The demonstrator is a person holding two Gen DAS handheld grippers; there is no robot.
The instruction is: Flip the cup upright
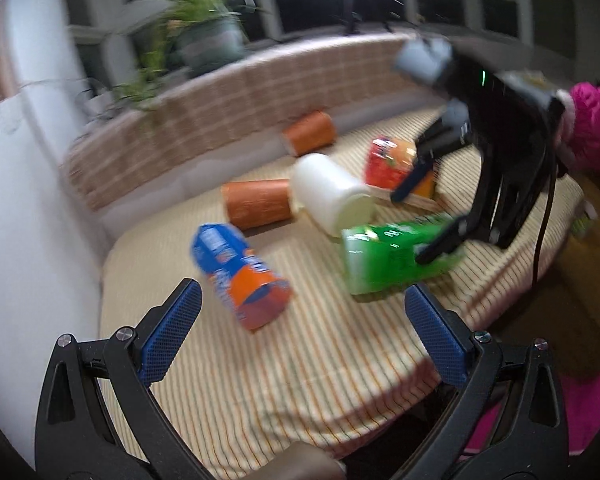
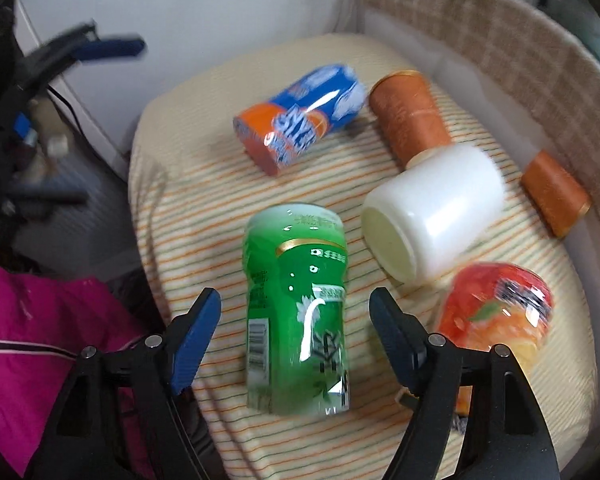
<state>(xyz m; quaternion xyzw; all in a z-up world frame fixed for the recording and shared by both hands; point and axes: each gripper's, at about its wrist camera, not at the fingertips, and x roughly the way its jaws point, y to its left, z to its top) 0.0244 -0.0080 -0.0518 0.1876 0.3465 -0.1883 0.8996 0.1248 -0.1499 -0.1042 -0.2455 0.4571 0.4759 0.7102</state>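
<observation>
The task is only beginning: the right gripper (image 2: 296, 336) is straddling the lying green printed plastic cup (image 2: 298, 312) wide open, gripping nothing, while the left gripper (image 1: 304, 316) is hovering open and empty.

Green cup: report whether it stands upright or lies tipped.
Tipped. The green cup lies on its side on the striped cloth, between the open right gripper fingers.

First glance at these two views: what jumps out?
A green cup lies on its side on the striped cushion, framed between the open jaws of the right gripper. A white cup lies tipped beyond it. The left gripper, also open, points toward a blue-and-orange cup lying down.
</observation>
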